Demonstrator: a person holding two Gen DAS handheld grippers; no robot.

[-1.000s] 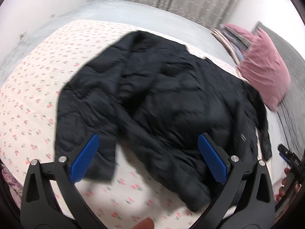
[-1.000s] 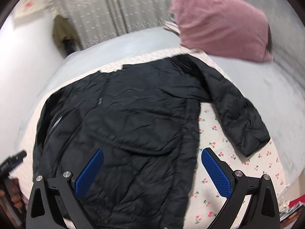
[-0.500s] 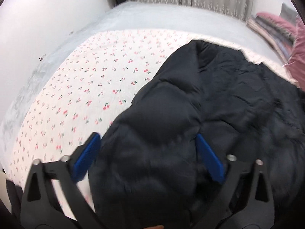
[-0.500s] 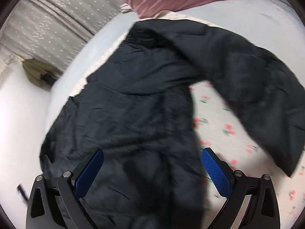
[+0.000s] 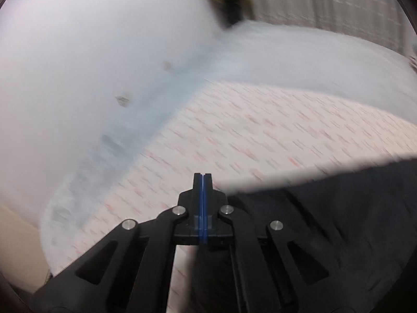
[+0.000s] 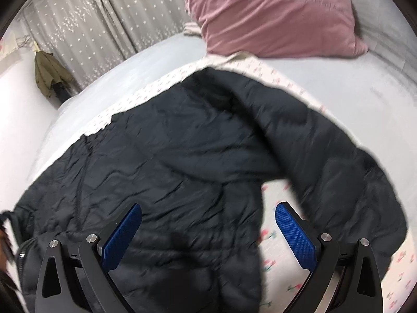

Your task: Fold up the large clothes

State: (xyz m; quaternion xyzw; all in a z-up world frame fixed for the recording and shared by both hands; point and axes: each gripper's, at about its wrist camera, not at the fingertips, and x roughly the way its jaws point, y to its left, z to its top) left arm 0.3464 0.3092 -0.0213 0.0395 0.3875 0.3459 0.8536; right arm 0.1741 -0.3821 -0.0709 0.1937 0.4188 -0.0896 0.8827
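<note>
A large black padded jacket (image 6: 182,161) lies spread on a cherry-print sheet (image 6: 276,234), one sleeve (image 6: 346,172) stretched out to the right. My right gripper (image 6: 208,232) is open, low over the jacket's body and the gap beside the sleeve, holding nothing. In the blurred left wrist view my left gripper (image 5: 202,182) has its blue pads pressed together at the jacket's edge (image 5: 325,214). I cannot see whether cloth is pinched between them.
A pink pillow (image 6: 273,13) lies at the bed's head on a grey cover (image 6: 351,88). Patterned curtains (image 6: 86,26) and a hanging olive coat (image 6: 49,75) stand behind. A white wall (image 5: 78,52) runs along the bed's left side.
My left gripper has closed and swung left to the jacket's edge, now facing the wall. My right gripper has stayed open and shifted over the jacket near the right sleeve.
</note>
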